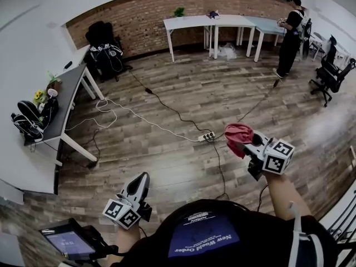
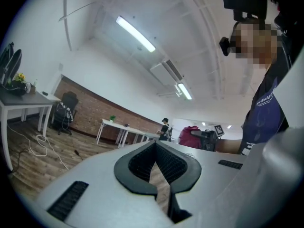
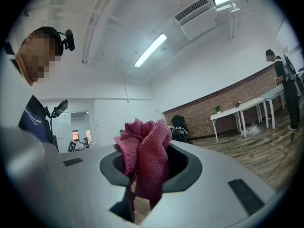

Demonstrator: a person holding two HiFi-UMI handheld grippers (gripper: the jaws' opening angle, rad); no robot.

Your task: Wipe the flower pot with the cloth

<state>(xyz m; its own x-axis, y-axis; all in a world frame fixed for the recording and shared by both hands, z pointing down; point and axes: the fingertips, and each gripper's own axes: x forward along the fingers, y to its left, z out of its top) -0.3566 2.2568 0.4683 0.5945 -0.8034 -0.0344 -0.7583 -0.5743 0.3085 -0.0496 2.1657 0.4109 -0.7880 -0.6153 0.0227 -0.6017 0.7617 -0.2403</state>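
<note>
A crumpled red cloth (image 1: 239, 137) is pinched in my right gripper (image 1: 246, 143), which is held up in the air at the right. In the right gripper view the cloth (image 3: 145, 153) bulges out between the shut jaws of the right gripper (image 3: 141, 177). My left gripper (image 1: 142, 178) is low at the left, shut and empty; its jaws meet in the left gripper view (image 2: 155, 171). A small pot with yellow flowers (image 1: 39, 96) stands on the grey table (image 1: 67, 102) far to the left, well away from both grippers. The flowers (image 2: 19, 77) also show in the left gripper view.
Bags (image 1: 30, 118) lie on the grey table. Cables and a power strip (image 1: 207, 136) cross the wood floor. White tables (image 1: 222, 22) line the brick wall, one bearing a green plant (image 1: 178, 11). A person (image 1: 290, 35) stands at the back right beside office chairs (image 1: 331, 71).
</note>
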